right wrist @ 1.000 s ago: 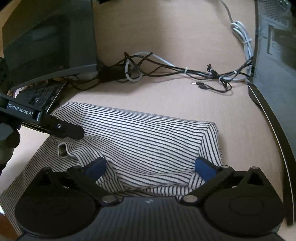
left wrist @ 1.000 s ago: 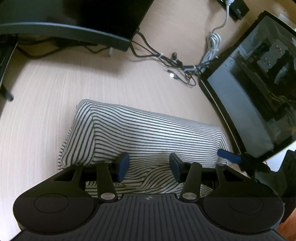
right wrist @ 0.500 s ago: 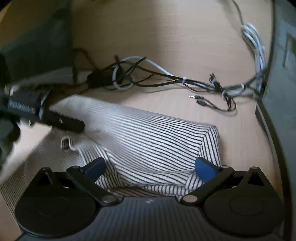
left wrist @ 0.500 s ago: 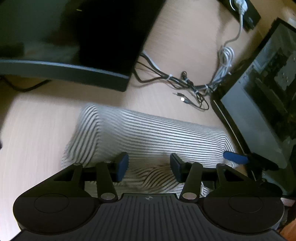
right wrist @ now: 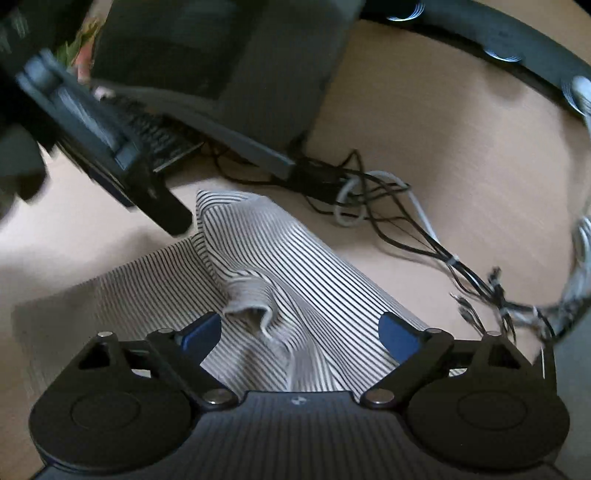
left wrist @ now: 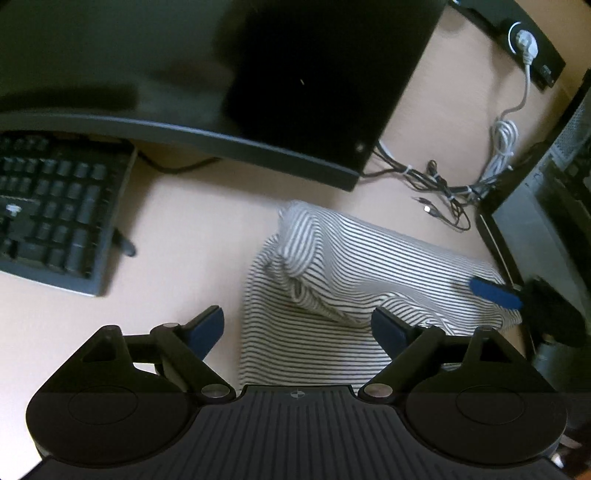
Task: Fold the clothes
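Observation:
A black-and-white striped garment (left wrist: pixel 369 266) lies folded into a thick bundle on the light wooden desk (left wrist: pixel 192 236), with a flat layer spreading out under it. My left gripper (left wrist: pixel 297 328) hovers open above the bundle's near left edge, nothing held between its fingers. In the right wrist view the garment (right wrist: pixel 295 266) shows a rumpled cuff-like fold in the middle. My right gripper (right wrist: pixel 301 332) is open just above that fold. The left gripper's finger (right wrist: pixel 166 210) hangs by the garment's far corner. A blue fingertip of the right gripper (left wrist: pixel 495 293) sits at the bundle's right end.
A dark monitor (left wrist: pixel 221 74) stands behind the garment, and a black keyboard (left wrist: pixel 48 206) lies to the left. Tangled cables (left wrist: pixel 443 184) run to a computer case (left wrist: pixel 546 206) on the right. A power strip (left wrist: pixel 517 33) sits at the far back.
My left gripper has opened wider and drawn back and to the left, so the keyboard now shows. The right gripper stayed open while its view swung, and the garment's left end bunched up.

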Available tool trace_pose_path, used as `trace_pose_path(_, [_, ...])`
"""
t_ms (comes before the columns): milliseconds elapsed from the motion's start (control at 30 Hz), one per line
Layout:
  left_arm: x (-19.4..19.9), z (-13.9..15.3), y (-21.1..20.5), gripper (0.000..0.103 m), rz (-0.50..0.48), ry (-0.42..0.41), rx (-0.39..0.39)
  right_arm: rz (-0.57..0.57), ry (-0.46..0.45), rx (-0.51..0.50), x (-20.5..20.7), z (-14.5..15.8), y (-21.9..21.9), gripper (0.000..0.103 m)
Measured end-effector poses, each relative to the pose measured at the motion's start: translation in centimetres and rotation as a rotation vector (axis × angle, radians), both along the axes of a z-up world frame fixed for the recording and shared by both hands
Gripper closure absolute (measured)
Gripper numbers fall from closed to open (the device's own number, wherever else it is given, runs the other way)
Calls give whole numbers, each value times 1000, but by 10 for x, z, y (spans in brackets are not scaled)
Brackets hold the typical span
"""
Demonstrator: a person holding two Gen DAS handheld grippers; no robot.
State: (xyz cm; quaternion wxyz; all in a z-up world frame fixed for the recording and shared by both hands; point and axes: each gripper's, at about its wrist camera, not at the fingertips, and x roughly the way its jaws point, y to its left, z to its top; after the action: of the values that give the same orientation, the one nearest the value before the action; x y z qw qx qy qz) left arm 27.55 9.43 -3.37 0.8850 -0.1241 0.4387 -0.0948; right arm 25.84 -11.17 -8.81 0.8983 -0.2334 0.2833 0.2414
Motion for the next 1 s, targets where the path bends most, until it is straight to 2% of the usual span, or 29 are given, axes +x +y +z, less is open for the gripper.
trace_pose_path(33, [-2, 2, 2, 8, -3, -7, 2, 2, 5, -22, 5, -5, 6, 20])
trace_pose_path(67, [-5, 5, 5, 8, -7, -14, 5, 0, 16, -38, 10, -9, 9, 29])
trace_pose_path(100, [-7, 7, 8, 8, -10, -23, 6, -8, 34, -43, 14, -12, 11, 44])
trace_pose_path(167, [-13, 10, 14, 8, -11, -38, 7, -25, 61, -40, 20, -14, 14, 54])
trace_pose_path(267, [-20, 13, 23, 8, -10, -51, -9, -58, 68, 2, 17, -1, 13, 92])
trace_pose_path(433, [-31, 16, 52, 8, 31, -61, -63, -147, 86, 179, 3, 51, -9, 94])
trace_pose_path(467, [-33, 17, 59, 8, 43, -61, -78, -145, 97, 219, -3, 62, -14, 101])
trace_pose_path(533, [-34, 18, 68, 8, 55, -64, -115, -142, 130, 277, -18, 78, -20, 101])
trace_pose_path(600, [-35, 19, 73, 8, 56, -71, -150, -113, 175, 290, -38, 81, -19, 103])
trace_pose_path(667, [-35, 20, 75, 8, 47, -78, -178, -101, 226, 278, -55, 71, -13, 103])
trace_pose_path(833, [-30, 19, 64, 8, -12, -72, -209, -235, 268, 307, -71, 42, -31, 102])
trace_pose_path(867, [-28, 18, 60, 8, -31, -73, -210, -263, 276, 314, -74, 36, -35, 100])
trace_pose_path(933, [-20, 17, 50, 8, -66, -76, -211, -351, 264, 356, -75, 35, -51, 86])
trace_pose_path(1000, [-10, 16, 34, 8, -98, -78, -209, -474, 222, 440, -65, 45, -77, 38])
